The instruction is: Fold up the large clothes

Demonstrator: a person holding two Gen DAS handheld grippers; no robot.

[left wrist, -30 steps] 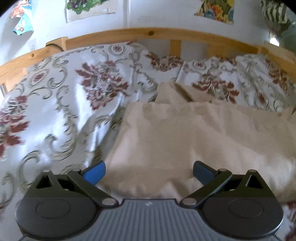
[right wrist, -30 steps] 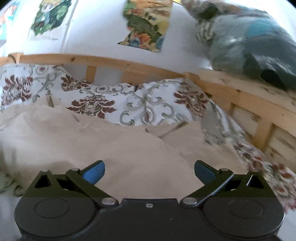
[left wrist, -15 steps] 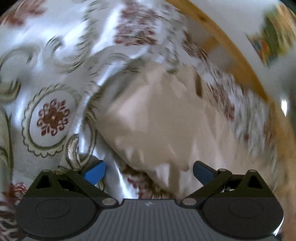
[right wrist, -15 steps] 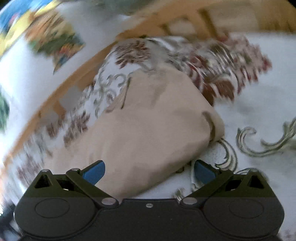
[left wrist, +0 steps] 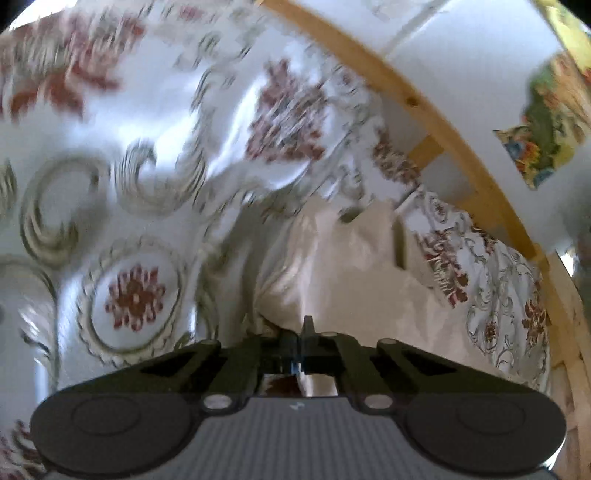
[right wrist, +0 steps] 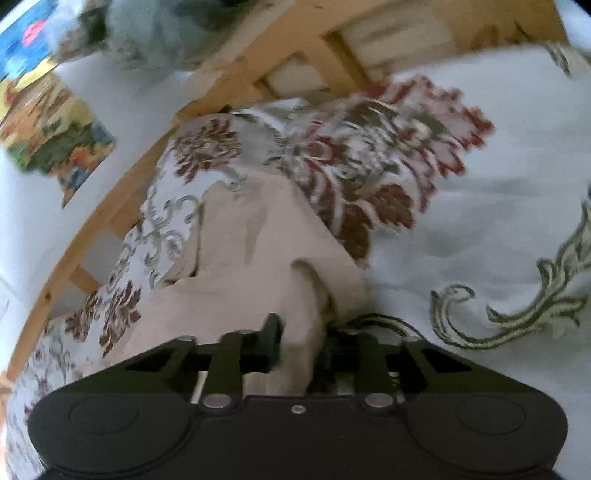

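The beige garment [left wrist: 354,280] lies spread on the bed, running between my two grippers across the floral bedspread [left wrist: 147,206], with its far edge up near the wooden bed rail [left wrist: 417,103]. In my left wrist view its near edge bunches into a fold just ahead of my left gripper [left wrist: 301,350], whose jaws are pressed fully together; a thin edge of the cloth seems caught between the tips, though the blur leaves me unsure how much of it is pinched. In my right wrist view the same garment [right wrist: 258,258] narrows to a thick, rolled corner that passes straight between the fingers of my right gripper [right wrist: 301,350]. Those jaws are closing, and the pads press on the cloth from both sides, so I have that corner gripped.

Around the garment the bedspread [right wrist: 461,206] shows dark red flowers and grey-green scrolls on white, rumpled into a ridge behind the cloth. Nothing lies on top of the garment. Beyond the bed, the wooden frame [right wrist: 258,70] with its slats borders a white wall. A colourful picture [right wrist: 55,136] hangs on that wall, and the left wrist view shows one [left wrist: 546,122] too. A grey-blue bundle [right wrist: 155,33] sits over the frame, too blurred to name.
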